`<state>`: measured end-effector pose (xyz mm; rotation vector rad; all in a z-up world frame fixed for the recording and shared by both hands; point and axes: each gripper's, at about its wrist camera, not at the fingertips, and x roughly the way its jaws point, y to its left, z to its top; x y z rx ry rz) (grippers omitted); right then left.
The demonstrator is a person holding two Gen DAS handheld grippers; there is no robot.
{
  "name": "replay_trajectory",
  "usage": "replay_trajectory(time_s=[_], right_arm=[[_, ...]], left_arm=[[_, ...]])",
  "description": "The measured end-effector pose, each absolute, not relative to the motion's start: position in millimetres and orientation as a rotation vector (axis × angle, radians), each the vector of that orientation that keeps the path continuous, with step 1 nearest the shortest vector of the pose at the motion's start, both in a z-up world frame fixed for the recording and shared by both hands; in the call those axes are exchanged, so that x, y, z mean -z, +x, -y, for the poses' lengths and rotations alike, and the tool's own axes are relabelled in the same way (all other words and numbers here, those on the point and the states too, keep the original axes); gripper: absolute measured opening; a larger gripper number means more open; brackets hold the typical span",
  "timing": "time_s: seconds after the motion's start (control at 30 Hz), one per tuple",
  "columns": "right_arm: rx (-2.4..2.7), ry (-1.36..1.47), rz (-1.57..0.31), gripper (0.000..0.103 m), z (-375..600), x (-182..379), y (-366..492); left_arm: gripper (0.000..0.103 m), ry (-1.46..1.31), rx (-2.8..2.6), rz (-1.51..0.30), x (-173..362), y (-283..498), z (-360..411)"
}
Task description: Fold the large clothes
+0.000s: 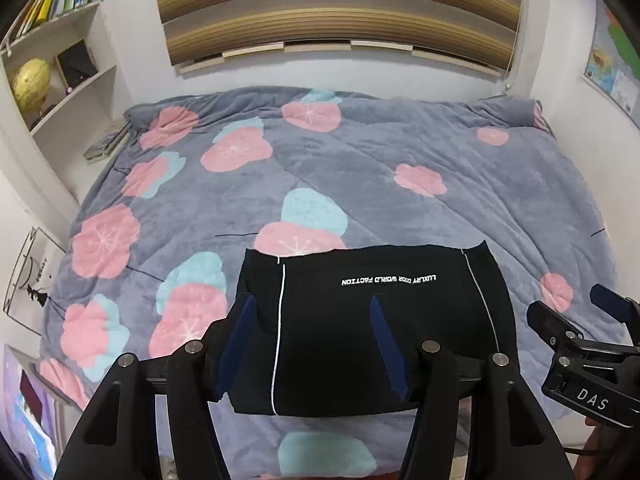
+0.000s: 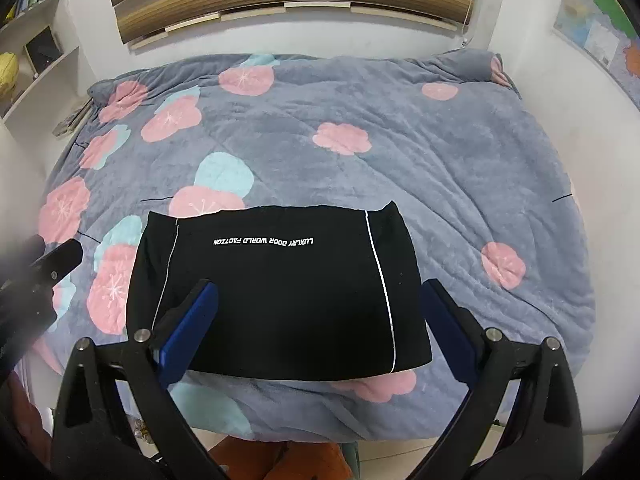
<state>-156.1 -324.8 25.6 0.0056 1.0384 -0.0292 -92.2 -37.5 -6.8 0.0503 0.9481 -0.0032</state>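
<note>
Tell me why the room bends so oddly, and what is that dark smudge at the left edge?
Both views are fisheye: in the left wrist view the window blind bows into an arc. In the right wrist view the smudge is the left gripper, too close to be sharp, while the black garment and its white lettering stay crisp under even light.

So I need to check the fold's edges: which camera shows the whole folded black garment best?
The right wrist view. There the folded black garment lies almost fully visible between the open right gripper fingers, with only its near corners covered. In the left wrist view the left gripper fingers cover more of its near edge.
</note>
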Motion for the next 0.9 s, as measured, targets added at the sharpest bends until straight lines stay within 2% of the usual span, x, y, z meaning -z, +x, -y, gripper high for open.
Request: replay_trajectory(time_s=[0.9], right_arm=[[0.024,0.023,-1.084,0.099,317.4,-15.8,-156.1]], left_arm=[[0.062,0.071,0.005,-0.955,12.9,-87.4,34.7]])
